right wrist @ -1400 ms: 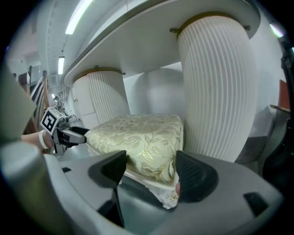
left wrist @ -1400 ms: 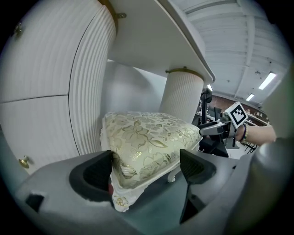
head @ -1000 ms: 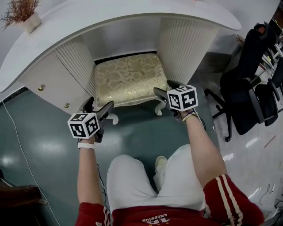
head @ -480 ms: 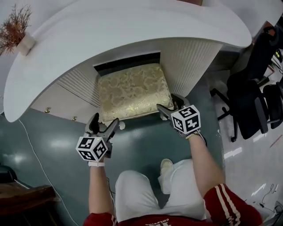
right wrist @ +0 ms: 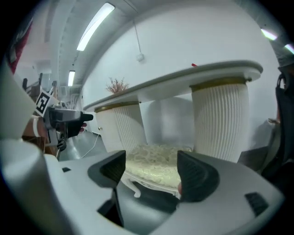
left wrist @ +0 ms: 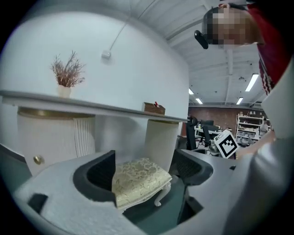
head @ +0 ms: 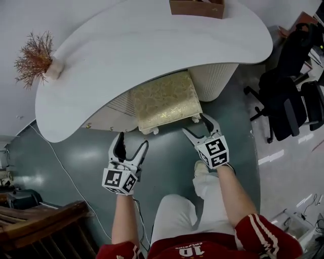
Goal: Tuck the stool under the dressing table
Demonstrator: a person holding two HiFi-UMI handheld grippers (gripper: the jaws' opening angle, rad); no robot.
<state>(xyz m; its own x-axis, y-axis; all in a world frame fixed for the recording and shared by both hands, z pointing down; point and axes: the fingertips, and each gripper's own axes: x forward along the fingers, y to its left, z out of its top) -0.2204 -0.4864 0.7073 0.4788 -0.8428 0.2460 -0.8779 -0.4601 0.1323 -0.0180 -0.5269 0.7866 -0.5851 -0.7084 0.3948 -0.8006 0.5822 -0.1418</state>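
Note:
The stool (head: 164, 101), with a gold patterned cushion and white carved legs, stands in the knee gap of the white dressing table (head: 152, 50), its front edge just out from under the curved top. My left gripper (head: 132, 144) hangs over the green floor, short of the stool's front left corner. Its jaws are closing with nothing between them. My right gripper (head: 196, 126) is open and empty, just off the front right leg. In both gripper views the stool (left wrist: 138, 176) (right wrist: 154, 167) lies beyond the pads, untouched.
A dried plant in a vase (head: 35, 60) and a brown box (head: 197, 7) sit on the tabletop. Black office chairs (head: 288, 96) stand to the right. Dark wooden furniture (head: 40, 227) is at the lower left, and a cable (head: 61, 162) runs across the floor.
Both grippers have lifted and drawn back from the stool's front corners. The head view has risen, showing more of the tabletop. The stool stays under the table.

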